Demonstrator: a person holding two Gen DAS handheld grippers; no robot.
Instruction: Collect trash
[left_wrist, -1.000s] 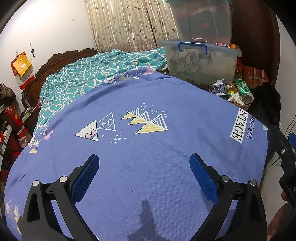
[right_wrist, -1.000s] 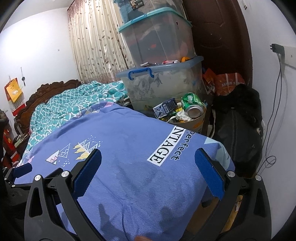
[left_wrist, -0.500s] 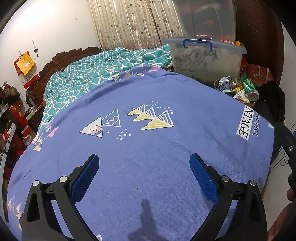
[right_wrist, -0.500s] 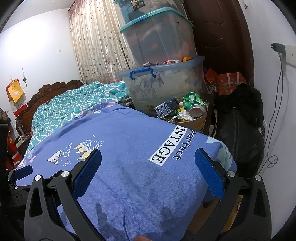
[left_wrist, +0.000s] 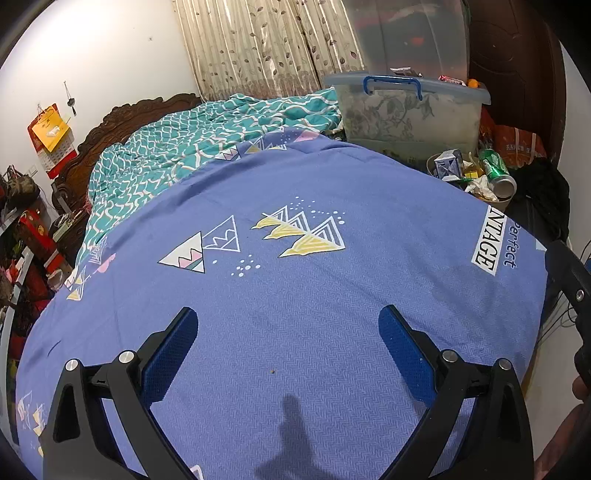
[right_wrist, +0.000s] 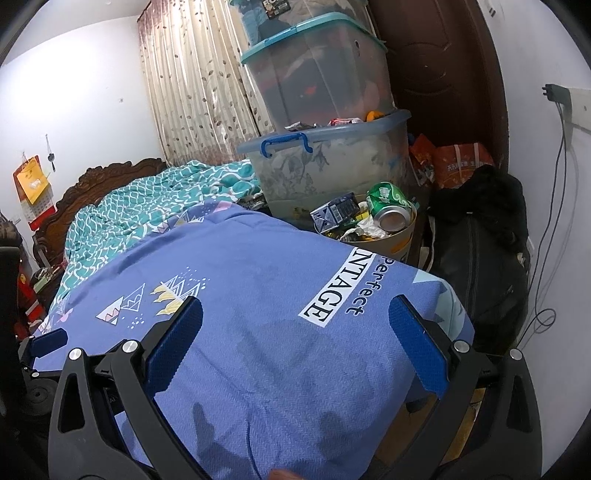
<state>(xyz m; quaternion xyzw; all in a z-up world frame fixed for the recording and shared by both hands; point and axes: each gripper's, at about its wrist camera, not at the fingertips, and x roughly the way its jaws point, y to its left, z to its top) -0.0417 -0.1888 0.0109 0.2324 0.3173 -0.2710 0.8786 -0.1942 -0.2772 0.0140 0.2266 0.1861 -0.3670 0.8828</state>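
Bed: blue sheet, nothing on it but one tiny crumb.
Bin: at the far corner, heaped; can on top.
Left gripper: spread, empty; come down straight over the crumb.
Right gripper: spread, empty.

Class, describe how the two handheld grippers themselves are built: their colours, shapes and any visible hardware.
Both the left gripper and right gripper look alike: matte black angular frames with triangular cut-outs, silver round bolt heads at the joints, and two flat fingers faced with textured blue pads. No cables or markings show.
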